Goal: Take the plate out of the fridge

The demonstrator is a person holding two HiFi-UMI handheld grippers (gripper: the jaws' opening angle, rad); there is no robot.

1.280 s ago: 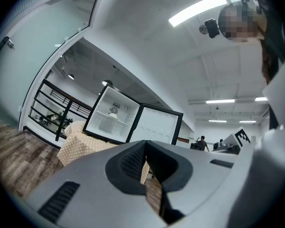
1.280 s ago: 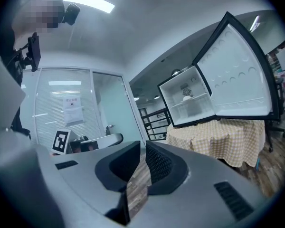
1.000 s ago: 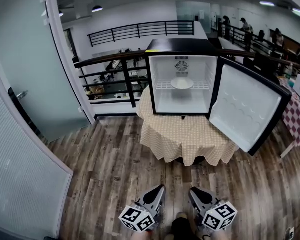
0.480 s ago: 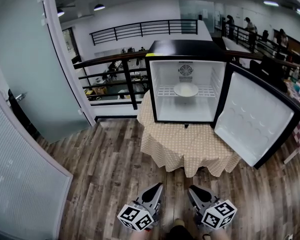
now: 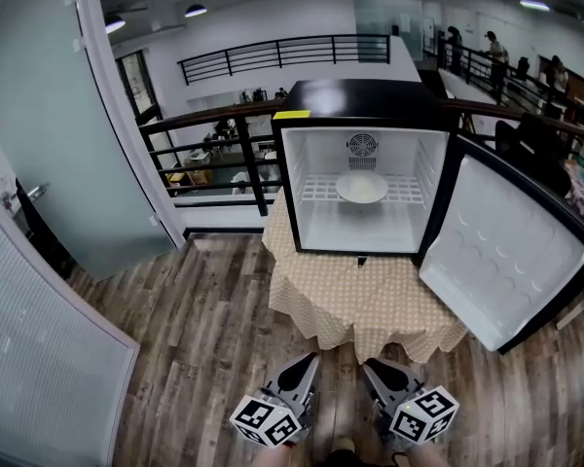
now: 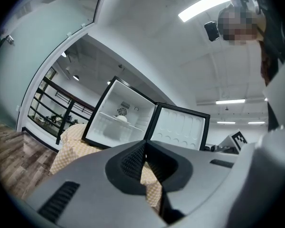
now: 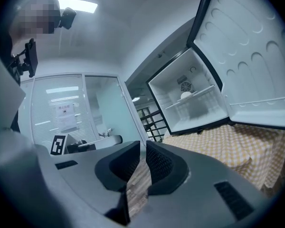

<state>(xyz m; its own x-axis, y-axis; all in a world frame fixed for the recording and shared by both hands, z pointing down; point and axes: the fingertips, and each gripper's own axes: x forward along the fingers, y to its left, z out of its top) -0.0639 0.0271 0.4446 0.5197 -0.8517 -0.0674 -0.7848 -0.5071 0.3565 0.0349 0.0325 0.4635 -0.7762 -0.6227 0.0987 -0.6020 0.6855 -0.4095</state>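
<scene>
Head view: pale round plate [image 5: 361, 186] on fridge [image 5: 355, 93] shelf (door open); gripper views show left gripper [image 6: 145, 146], right gripper [image 7: 143, 151] closed, empty.

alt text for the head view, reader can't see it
A small black fridge stands on a cloth-covered table, its door swung open to the right and a white plate on the wire shelf inside. At the bottom edge, the left gripper and right gripper hang over the wood floor, far short of the fridge.

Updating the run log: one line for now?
fridge door open | plate on shelf inside | left gripper shut, empty | right gripper shut, empty
</scene>
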